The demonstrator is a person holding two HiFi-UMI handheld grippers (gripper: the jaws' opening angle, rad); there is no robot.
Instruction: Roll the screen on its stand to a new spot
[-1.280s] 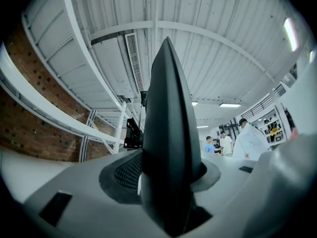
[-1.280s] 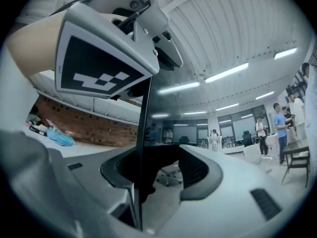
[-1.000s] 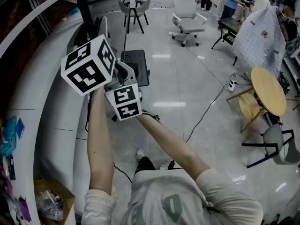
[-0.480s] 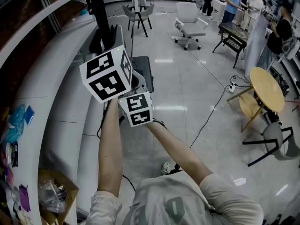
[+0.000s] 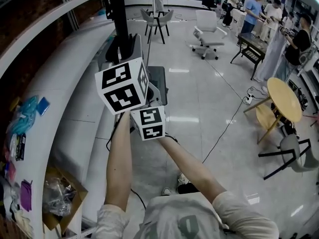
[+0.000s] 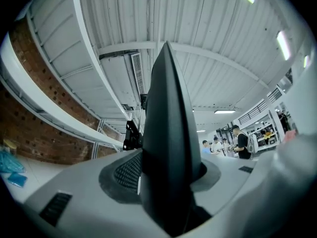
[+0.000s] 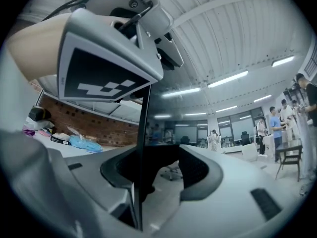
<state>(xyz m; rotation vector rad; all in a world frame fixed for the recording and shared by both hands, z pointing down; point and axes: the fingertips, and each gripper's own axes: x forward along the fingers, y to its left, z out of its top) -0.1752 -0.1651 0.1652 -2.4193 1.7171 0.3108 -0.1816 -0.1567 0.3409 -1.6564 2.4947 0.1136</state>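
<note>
— A big open hall with a glossy floor. A white curved counter (image 5: 65, 108) runs along the left edge of that surface, and people (image 5: 251, 11) stand toward its far right corner. Where is the screen?

— Held by both tools. The left claw (image 6: 166, 182) is shut on the screen (image 6: 168, 123), whose dark edge stands straight up between its jaws. The right claw (image 7: 161, 175) is clamped on the same glossy panel, close beside the left one. The stand's base (image 5: 159, 78) sits on the surface near the left edge, close to the counter.

— What has changed in the last second?

— Not the grip: both marker cubes have stayed together on the panel. But the person's shoe (image 5: 179, 179) is in a new place. The black pole (image 5: 118, 19) by the counter has slid from the far left toward the middle of the view. More of the far end of the room now shows, around the white swivel chair (image 5: 208, 29).

— So it's rolling?

— I'd judge so. The person is walking, and the stand seems to travel with them along the left edge. The move looks under way, not finished, and I can't see any marked destination.

— Anything in the way?

— A cable (image 5: 219, 128) crosses the surface to the right, well apart from the base. The round table (image 5: 284, 98) stands further right again.
</note>
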